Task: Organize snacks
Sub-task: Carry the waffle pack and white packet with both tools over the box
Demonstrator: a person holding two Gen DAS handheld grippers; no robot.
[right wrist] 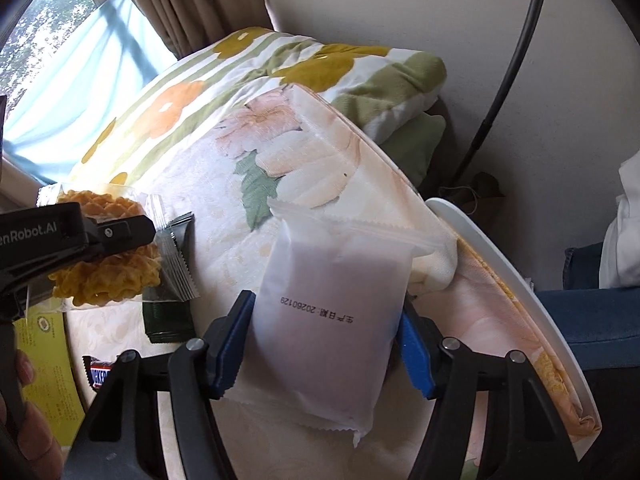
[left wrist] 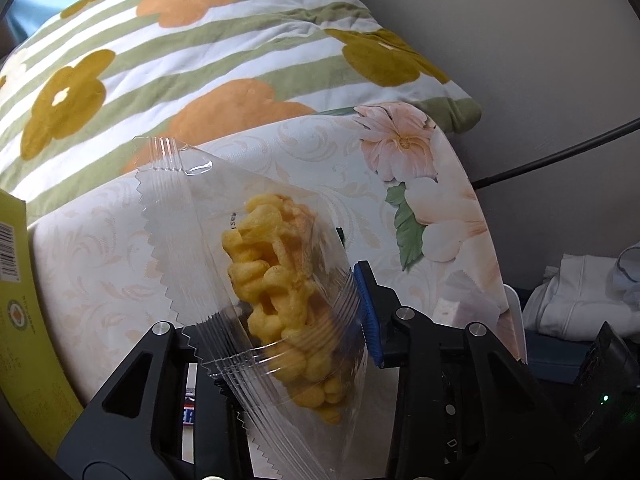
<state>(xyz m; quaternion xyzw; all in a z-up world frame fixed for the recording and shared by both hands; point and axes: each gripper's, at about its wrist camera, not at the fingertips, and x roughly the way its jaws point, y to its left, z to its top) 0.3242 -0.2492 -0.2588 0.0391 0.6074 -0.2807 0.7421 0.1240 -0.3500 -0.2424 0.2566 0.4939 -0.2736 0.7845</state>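
Note:
My left gripper (left wrist: 296, 344) is shut on a clear packet of yellow fried snack (left wrist: 276, 276) and holds it above the floral tablecloth (left wrist: 100, 264). The same packet (right wrist: 108, 268) and the left gripper (right wrist: 132, 232) show at the left of the right wrist view. My right gripper (right wrist: 324, 344) is shut on a frosted white snack packet (right wrist: 328, 312) with a printed date, held over the cloth. A dark green packet (right wrist: 172, 276) lies on the cloth beside the yellow snack. A Snickers bar (right wrist: 98, 374) lies near the front; it also shows in the left wrist view (left wrist: 190, 412).
A yellow-green box (left wrist: 24, 320) stands at the table's left edge. A green-striped flowered quilt (left wrist: 180, 64) lies behind the table. A white tray rim (right wrist: 516, 280) runs along the table's right edge. A black cable (right wrist: 516, 52) hangs by the wall.

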